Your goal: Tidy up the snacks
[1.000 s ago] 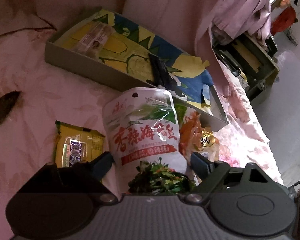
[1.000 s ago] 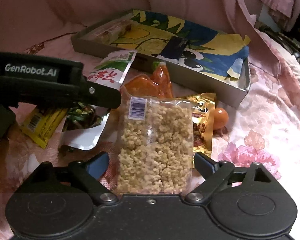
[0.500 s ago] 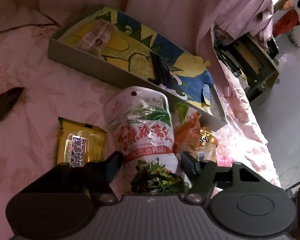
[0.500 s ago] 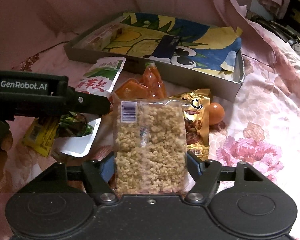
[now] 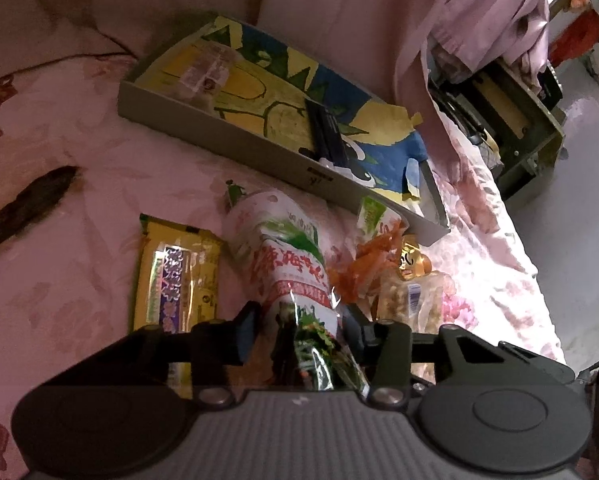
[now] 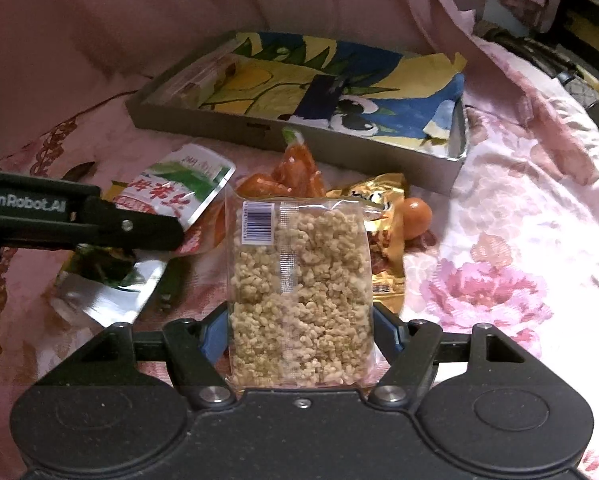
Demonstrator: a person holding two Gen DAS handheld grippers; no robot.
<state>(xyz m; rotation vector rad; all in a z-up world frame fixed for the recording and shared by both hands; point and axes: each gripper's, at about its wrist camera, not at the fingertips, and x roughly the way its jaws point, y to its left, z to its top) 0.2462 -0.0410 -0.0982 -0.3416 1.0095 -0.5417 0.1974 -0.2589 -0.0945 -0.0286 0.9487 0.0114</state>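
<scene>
While left tool (image 5: 299, 326) closes, pinching seaweed pouch (image 5: 287, 264) | right tool (image 6: 299, 330) grips barcoded rice-crisp pack (image 6: 299, 292) | "GenRobot.AI"

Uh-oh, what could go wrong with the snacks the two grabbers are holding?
The left gripper, whose jaws have just been closing, squashes the white seaweed pouch at its bottom end, so it might flop or slip. The right gripper squeezes the clear rice-crisp pack, which could crumble. Both must clear the tray wall.
</scene>
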